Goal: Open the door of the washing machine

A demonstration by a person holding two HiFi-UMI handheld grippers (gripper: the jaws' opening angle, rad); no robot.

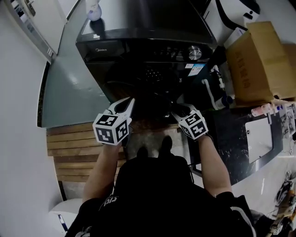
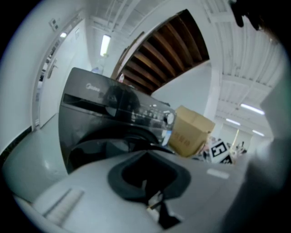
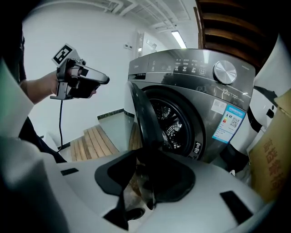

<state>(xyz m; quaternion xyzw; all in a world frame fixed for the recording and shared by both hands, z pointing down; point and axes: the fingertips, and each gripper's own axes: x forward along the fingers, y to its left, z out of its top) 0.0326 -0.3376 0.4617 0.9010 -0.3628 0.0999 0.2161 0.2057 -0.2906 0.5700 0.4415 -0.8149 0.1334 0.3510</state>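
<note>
The dark washing machine point(image 1: 138, 41) stands ahead of me. Its round door point(image 3: 141, 113) is swung partly out from the front, and the steel drum point(image 3: 172, 124) shows behind it. My right gripper point(image 3: 148, 193) sits low on the door's free edge, jaws closed on that dark rim; from the head view the right gripper point(image 1: 179, 111) is just in front of the machine. My left gripper point(image 1: 127, 105) hangs in the air left of the door, touching nothing. Seen from the right, the left gripper point(image 3: 103, 80) is shut, and its own view shows the left gripper point(image 2: 152, 200) with nothing in it.
A cardboard box point(image 1: 259, 60) stands right of the machine, with a white bottle point(image 1: 217, 92) between them. A wooden slat platform point(image 1: 74, 148) and a grey step point(image 1: 69, 92) lie to the left. A small bottle point(image 1: 94, 11) sits on the machine's top. My shoes point(image 1: 153, 149) are close to the door.
</note>
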